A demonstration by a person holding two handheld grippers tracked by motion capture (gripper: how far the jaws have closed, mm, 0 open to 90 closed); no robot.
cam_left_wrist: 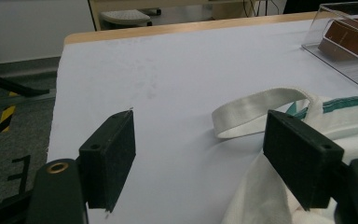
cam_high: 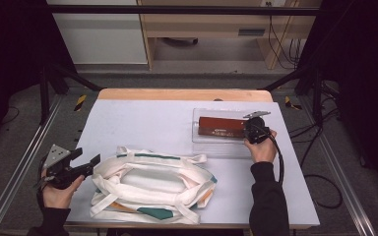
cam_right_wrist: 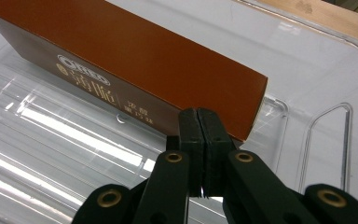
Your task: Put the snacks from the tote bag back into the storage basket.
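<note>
box (cam_right_wrist: pixel 135 60): brown, white lettering | bag (cam_high: pixel 152 184): cream, green-orange trim | table (cam_high: pixel 142 123): pale grey

1. Box (cam_high: pixel 222 127) lying inside tray (cam_high: pixel 203 139), at far right of worktop (cam_high: pixel 142 123).
2. Bag (cam_high: pixel 152 184) at near left, well apart from tray.
3. Left tongs (cam_high: pixel 86 164) just left of bag; right tongs (cam_high: pixel 248 132) at box's right end.

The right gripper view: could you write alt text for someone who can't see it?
A long brown biscuit box lies in a clear plastic tray, and the right tool rises from the bottom edge with its two black jaws pressed shut against each other, tips right at the box's near lower edge. A strip of the wooden table edge shows at top right.
</note>
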